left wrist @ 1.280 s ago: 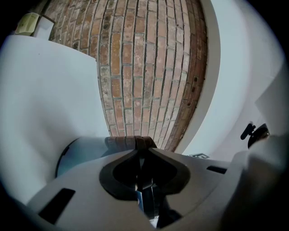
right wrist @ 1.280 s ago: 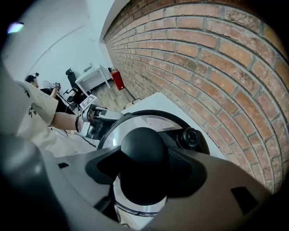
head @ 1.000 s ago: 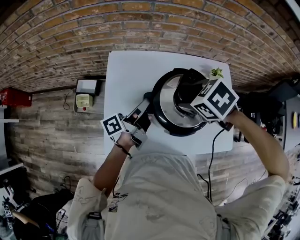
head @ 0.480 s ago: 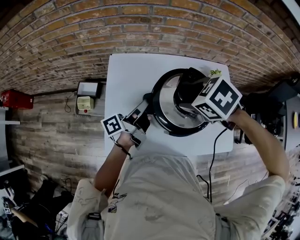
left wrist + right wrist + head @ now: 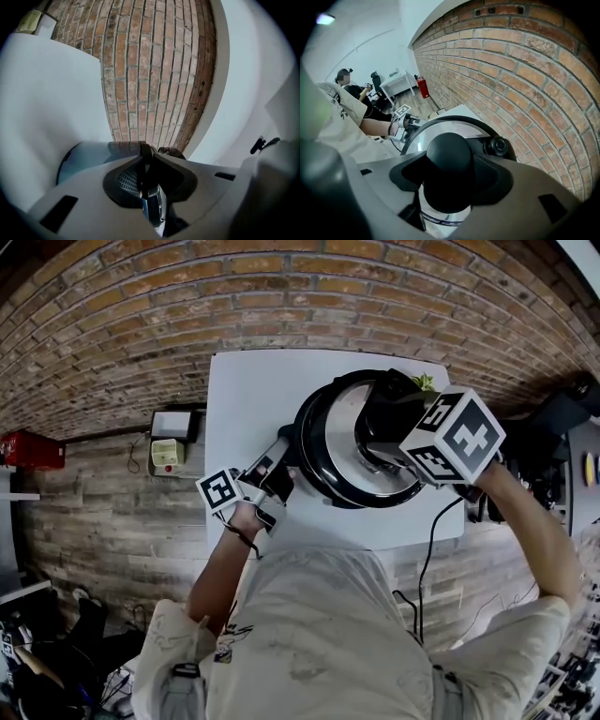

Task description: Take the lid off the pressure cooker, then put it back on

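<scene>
Head view: round steel black-rimmed pressure-cooker lid (image 5: 333, 442) over white table (image 5: 253, 390), right gripper (image 5: 380, 432) atop it | left gripper view: left gripper (image 5: 149, 187) clamped on thin black side handle (image 5: 146, 161) | right gripper view: jaws grip lid's round black knob (image 5: 447, 164)

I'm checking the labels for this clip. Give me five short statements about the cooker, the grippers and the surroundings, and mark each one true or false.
1. The right gripper is shut on the black knob of the lid. True.
2. The left gripper hangs free, away from the cooker. False: it clamps the cooker's side handle.
3. The cooker stands on a white table. True.
4. The wall behind the table is plain white plaster. False: it is bare brick.
5. A small green plant sits at the table's far corner. True.
</scene>
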Tool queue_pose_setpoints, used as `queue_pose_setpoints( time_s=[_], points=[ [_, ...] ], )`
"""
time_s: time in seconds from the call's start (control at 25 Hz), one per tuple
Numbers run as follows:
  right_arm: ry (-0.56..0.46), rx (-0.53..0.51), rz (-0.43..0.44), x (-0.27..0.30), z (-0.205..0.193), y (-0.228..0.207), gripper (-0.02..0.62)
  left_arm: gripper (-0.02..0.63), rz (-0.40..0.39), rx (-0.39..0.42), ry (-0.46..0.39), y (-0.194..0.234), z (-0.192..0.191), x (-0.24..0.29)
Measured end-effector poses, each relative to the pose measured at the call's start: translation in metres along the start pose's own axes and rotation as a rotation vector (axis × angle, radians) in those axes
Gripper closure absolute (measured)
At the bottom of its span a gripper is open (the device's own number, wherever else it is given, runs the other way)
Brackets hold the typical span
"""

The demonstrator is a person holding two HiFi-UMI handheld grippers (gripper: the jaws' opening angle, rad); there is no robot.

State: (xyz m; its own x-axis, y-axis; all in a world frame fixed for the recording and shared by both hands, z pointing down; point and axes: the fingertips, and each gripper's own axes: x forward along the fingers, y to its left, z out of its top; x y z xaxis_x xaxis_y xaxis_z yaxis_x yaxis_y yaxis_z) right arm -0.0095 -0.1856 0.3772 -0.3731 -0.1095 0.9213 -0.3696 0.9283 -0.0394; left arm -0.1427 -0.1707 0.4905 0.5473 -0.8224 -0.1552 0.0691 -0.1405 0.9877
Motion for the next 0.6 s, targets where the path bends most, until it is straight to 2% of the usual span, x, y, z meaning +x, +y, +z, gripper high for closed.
queue_pose_setpoints(
  time_s=[0.28,0.6],
  points=[
    [-0.027,0.115,-0.025,-0.028,-0.036,-0.012,0.302,0.534,0.009,-0.014,-0.007,0.001,0.001,-0.001],
    [-0.042,0.333,-0.097,-0.068,-0.116,-0.034,0.302,0.535,0.018,-0.016,-0.021,0.002,0.002,-0.002]
  ],
)
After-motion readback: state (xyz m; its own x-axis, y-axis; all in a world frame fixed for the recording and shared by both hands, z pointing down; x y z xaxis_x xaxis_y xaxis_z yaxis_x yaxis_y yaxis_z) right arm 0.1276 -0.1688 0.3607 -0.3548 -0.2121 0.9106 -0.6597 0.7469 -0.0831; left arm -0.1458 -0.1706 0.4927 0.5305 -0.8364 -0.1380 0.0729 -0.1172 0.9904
